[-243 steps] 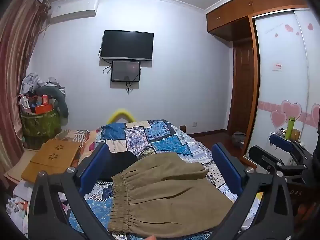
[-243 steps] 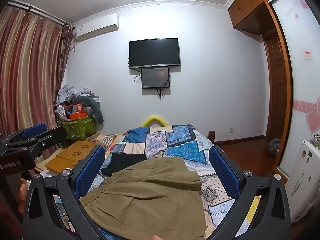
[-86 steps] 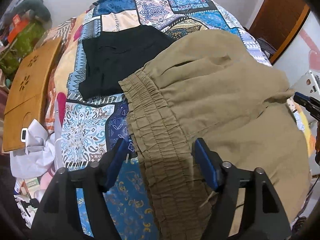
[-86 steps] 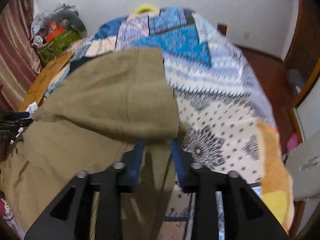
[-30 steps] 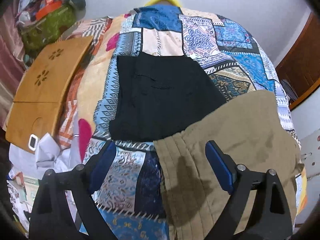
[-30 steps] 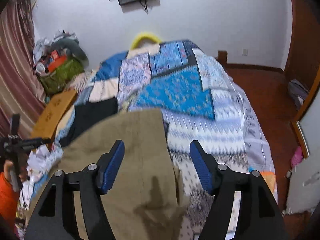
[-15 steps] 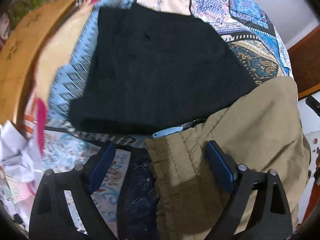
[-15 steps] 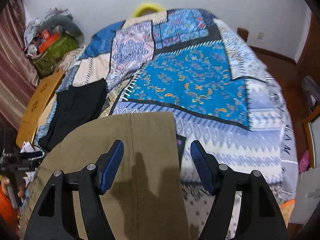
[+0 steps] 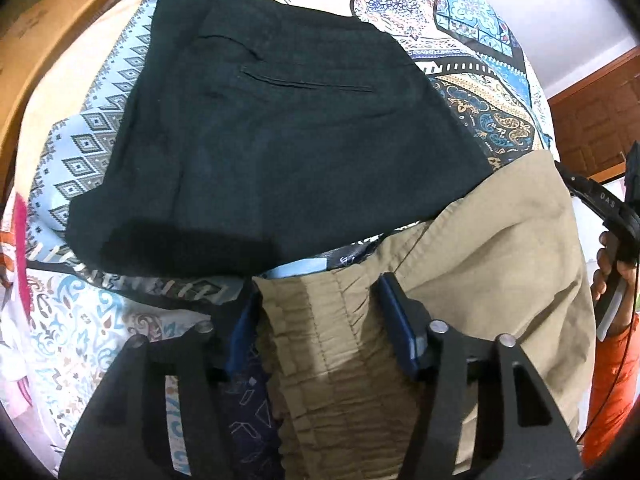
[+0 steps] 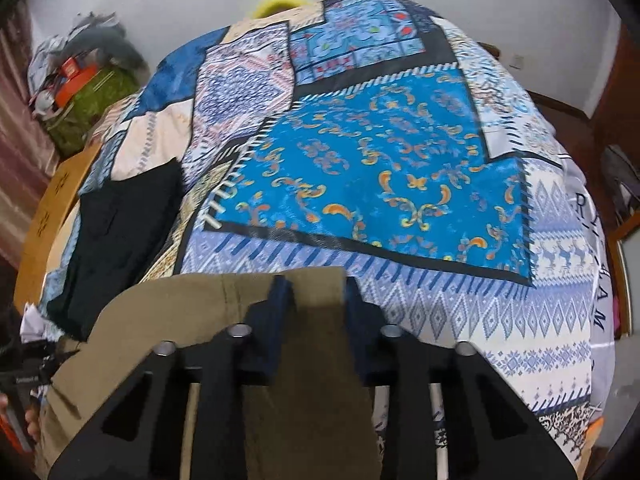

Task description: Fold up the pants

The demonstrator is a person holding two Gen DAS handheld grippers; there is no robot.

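Note:
The khaki pants [image 9: 492, 264] lie folded on the patchwork bedspread [image 9: 80, 160]. My left gripper [image 9: 316, 312] straddles the far corner of their elastic waistband [image 9: 320, 340], its blue pads partly closed around the bunched fabric. My right gripper [image 10: 314, 296] straddles the far corner of the khaki pants [image 10: 168, 316] at the leg end, its pads close on either side of the cloth. The right gripper's handle shows at the left wrist view's right edge [image 9: 608, 208].
Black folded pants [image 9: 260, 132] lie just beyond the khaki ones; they also show in the right wrist view [image 10: 116, 236]. A wooden board [image 10: 44, 216] lies at the bed's left side. A cluttered green basket [image 10: 92, 100] stands by the wall. The bedspread [image 10: 400, 168] stretches beyond.
Both grippers have dropped onto the far edge of the khaki pants and narrowed their jaws around the fabric, left at the waistband corner, right at the leg corner.

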